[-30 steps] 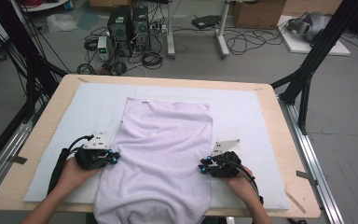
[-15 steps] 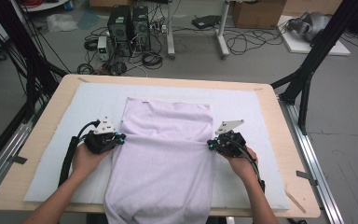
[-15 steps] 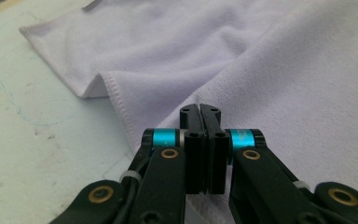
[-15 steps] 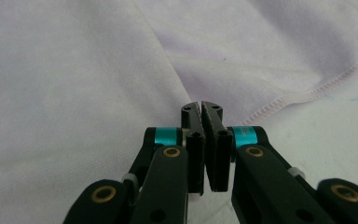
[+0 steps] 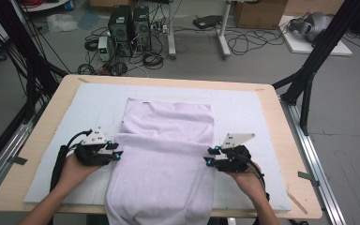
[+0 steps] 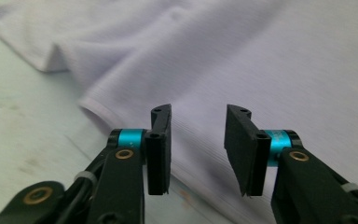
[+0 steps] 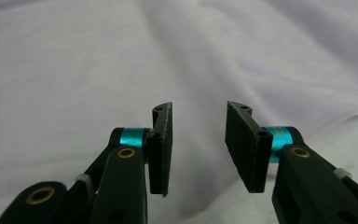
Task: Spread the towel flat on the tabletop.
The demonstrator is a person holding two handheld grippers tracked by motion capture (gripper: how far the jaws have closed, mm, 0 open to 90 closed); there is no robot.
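A pale lilac cloth (image 5: 164, 173) lies spread lengthwise on a white mat (image 5: 84, 110), and its near end hangs over the table's front edge. A layer edge (image 5: 164, 136) crosses it about halfway. My left gripper (image 5: 116, 152) rests at the cloth's left border, jaws open and pointing inward. My right gripper (image 5: 209, 156) sits at the right border, also open. In the left gripper view the open gripper (image 6: 198, 140) hovers over the cloth's hemmed edge (image 6: 98, 109) with nothing between the jaws. In the right gripper view the gripper (image 7: 198, 140) is open above rumpled cloth (image 7: 121, 60).
The mat covers most of a wooden table (image 5: 274, 122). Black frame posts (image 5: 309, 70) stand at both sides of the table. On the floor beyond are computer towers (image 5: 131, 23), tangled cables (image 5: 243, 44) and a cardboard box (image 5: 258, 11).
Both grippers went forward along the cloth's sides, carrying cloth up to the middle, then drew back toward the person. The layer edge now lies across the cloth.
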